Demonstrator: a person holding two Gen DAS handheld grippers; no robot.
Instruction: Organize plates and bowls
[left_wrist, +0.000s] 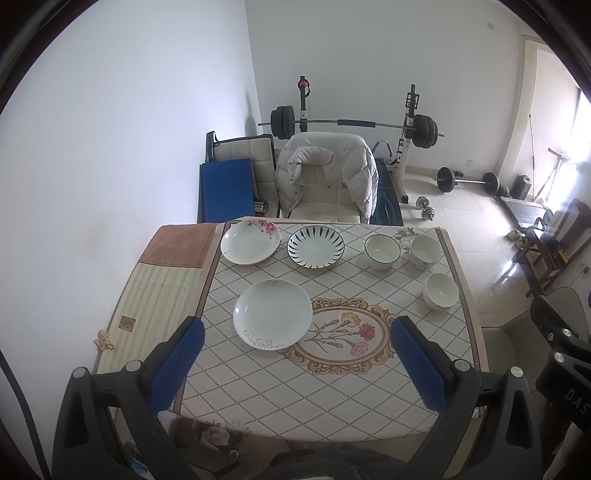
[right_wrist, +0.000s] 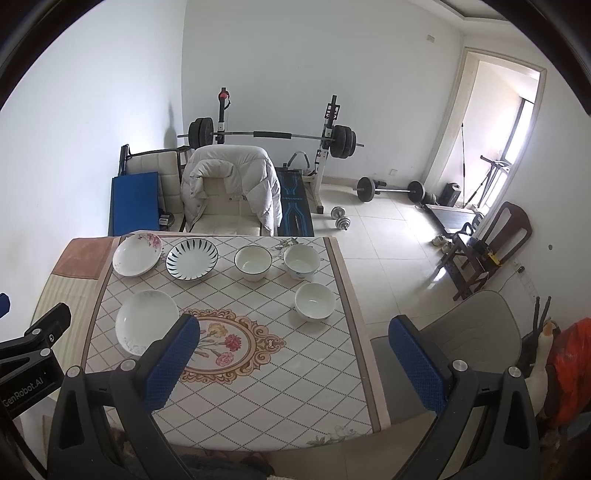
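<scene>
Crockery is spread over the far half of the counter (left_wrist: 258, 398), which wears a diamond-checked cloth with a flower medallion (left_wrist: 343, 332) at its middle.

In the left wrist view, the left gripper (left_wrist: 297, 354) hangs above the near part of the counter with its jaws wide apart and nothing between them; the blue pads frame the lower centre of the frame. A plain white plate (left_wrist: 272, 314) with a grey scroll pattern on its rim lies just above and between the pads, touching the left edge of the medallion. Higher up, along the far edge, a plate with pink flowers (left_wrist: 250, 242) sits at left and a plate with dark green rays (left_wrist: 316, 247) just to its right, the two close but apart. Toward the upper right stand three bowls: a dark-rimmed bowl (left_wrist: 382, 251), a flowered bowl (left_wrist: 425, 251) just beside it, and a white bowl (left_wrist: 440, 290) lower in the frame, near the counter's right edge.

In the right wrist view, the right gripper (right_wrist: 295, 358) also has its jaws spread and empty, hanging over the near right corner of the counter, with the right pad out past the counter's edge over a grey chair seat (right_wrist: 469, 325). The other gripper's black body shows at the left edge of this frame.

Behind the counter, at upper centre, a cream chair draped with a white puffer jacket (left_wrist: 327, 166) stands before a barbell rack (left_wrist: 354, 123).
</scene>
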